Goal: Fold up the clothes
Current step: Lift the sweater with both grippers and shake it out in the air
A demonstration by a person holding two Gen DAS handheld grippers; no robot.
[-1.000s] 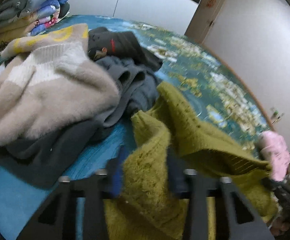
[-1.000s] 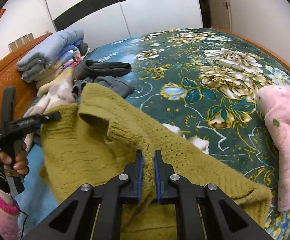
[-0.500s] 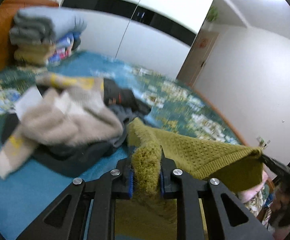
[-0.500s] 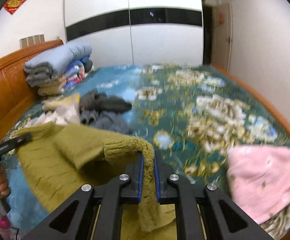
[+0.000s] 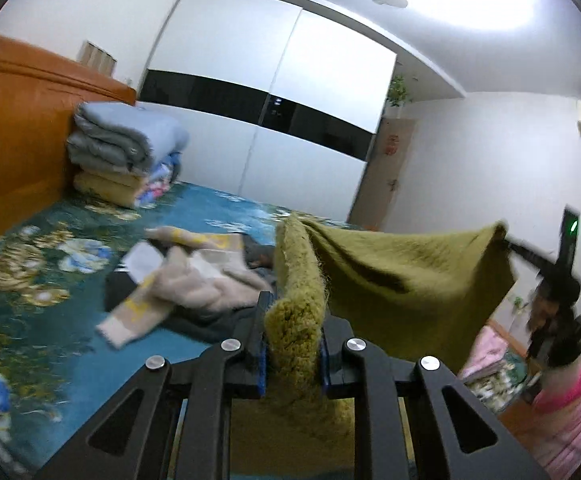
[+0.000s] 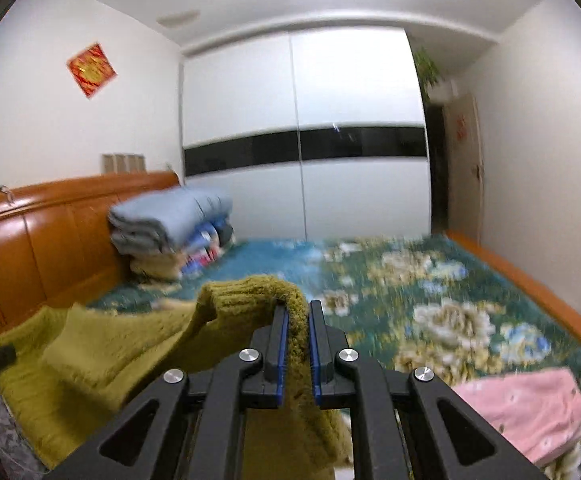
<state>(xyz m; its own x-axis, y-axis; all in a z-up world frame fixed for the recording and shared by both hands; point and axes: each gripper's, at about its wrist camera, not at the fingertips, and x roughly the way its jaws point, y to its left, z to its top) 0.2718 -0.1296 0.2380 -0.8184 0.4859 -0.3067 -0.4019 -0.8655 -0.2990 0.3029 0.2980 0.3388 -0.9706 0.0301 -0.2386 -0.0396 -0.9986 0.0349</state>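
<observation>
An olive-green knitted sweater [image 5: 402, 276] hangs stretched in the air between both grippers, above the bed. My left gripper [image 5: 293, 344] is shut on one thick edge of it. My right gripper [image 6: 298, 344] is shut on another edge of the sweater [image 6: 102, 356]; it also shows at the right of the left wrist view [image 5: 530, 254], held by a hand. A pile of unfolded clothes [image 5: 186, 280], with a beige fuzzy garment on top and dark ones beneath, lies on the bed behind the sweater.
The bed has a blue-green floral cover [image 6: 442, 304] and an orange wooden headboard [image 6: 50, 232]. Folded quilts [image 5: 122, 148] are stacked by the headboard. A folded pink garment [image 6: 530, 408] lies at the bed's near right. White wardrobe doors [image 6: 302, 128] stand behind.
Both grippers have risen, lifting the green sweater off the bed and spreading it out between them. The views now look higher into the room.
</observation>
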